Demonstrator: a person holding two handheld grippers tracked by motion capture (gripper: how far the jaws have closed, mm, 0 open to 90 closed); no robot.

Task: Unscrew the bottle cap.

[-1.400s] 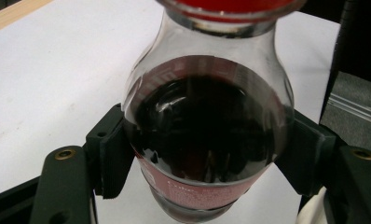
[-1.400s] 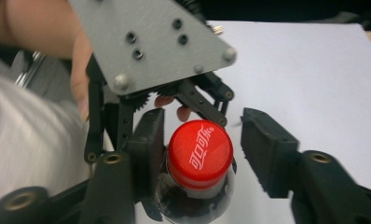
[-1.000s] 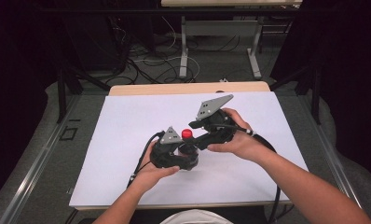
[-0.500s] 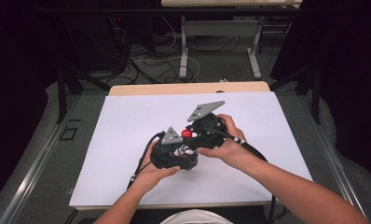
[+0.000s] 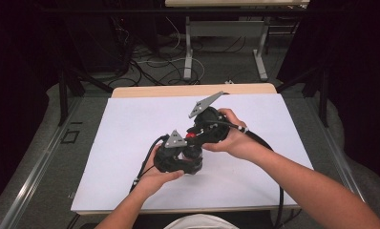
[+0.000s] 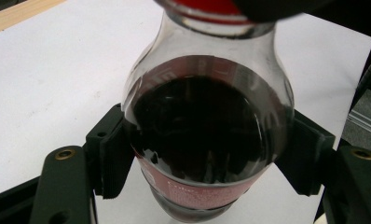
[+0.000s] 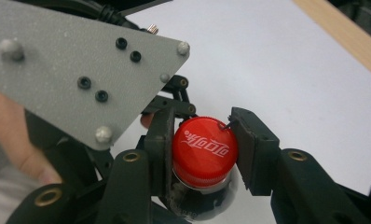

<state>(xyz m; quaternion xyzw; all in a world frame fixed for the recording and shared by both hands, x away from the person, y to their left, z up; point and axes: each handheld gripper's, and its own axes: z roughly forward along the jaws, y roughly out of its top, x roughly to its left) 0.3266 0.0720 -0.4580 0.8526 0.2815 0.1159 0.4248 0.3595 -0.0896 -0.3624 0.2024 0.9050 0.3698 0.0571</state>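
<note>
A small clear bottle of dark cola (image 6: 207, 135) with a red label stands on the white sheet. My left gripper (image 6: 207, 154) is shut on its round body, one pad on each side. The bottle's red cap (image 7: 204, 150) sits between the pads of my right gripper (image 7: 201, 151), whose jaws have just been closing and now press the cap from both sides. In the high view the cap (image 5: 191, 135) peeks out between the left gripper (image 5: 177, 152) and the right gripper (image 5: 207, 128) at the sheet's middle.
The white sheet (image 5: 131, 129) covers most of the wooden table (image 5: 150, 90). The left gripper's grey three-cornered plate (image 7: 76, 70) looms close above the cap in the right gripper view. Table legs and floor cables (image 5: 178, 62) lie beyond the far edge.
The right hand has come in toward the bottle and its jaws have closed onto the red cap. The left hand and the bottle have stayed put.
</note>
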